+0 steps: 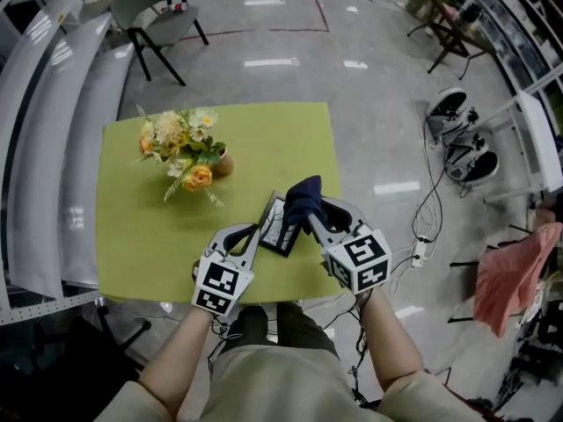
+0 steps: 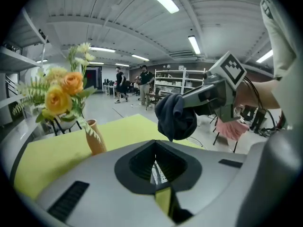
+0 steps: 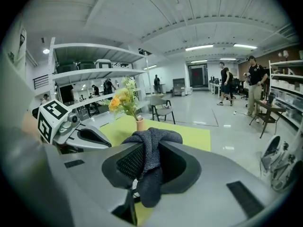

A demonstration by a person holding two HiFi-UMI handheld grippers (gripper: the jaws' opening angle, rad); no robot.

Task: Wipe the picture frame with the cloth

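A dark picture frame (image 1: pixel 283 229) is held tilted above the near right part of the green table (image 1: pixel 264 139). My left gripper (image 1: pixel 266 207) is shut on the frame's left edge. In the left gripper view the frame (image 2: pixel 157 173) shows edge-on as a thin strip between the jaws. My right gripper (image 1: pixel 310 209) is shut on a dark blue cloth (image 1: pixel 303 194), which bunches over the frame's upper right. The cloth (image 3: pixel 150 161) hangs out of the jaws in the right gripper view. From the left gripper view it (image 2: pixel 176 116) is a wad at the right gripper's tip.
A small vase of orange and white flowers (image 1: pixel 189 156) stands on the table's left middle. A grey chair (image 1: pixel 158 16) is beyond the table. Curved white shelves (image 1: pixel 44 148) run along the left. A pink cloth on a chair (image 1: pixel 510 275) and floor cables (image 1: pixel 422 236) are at the right.
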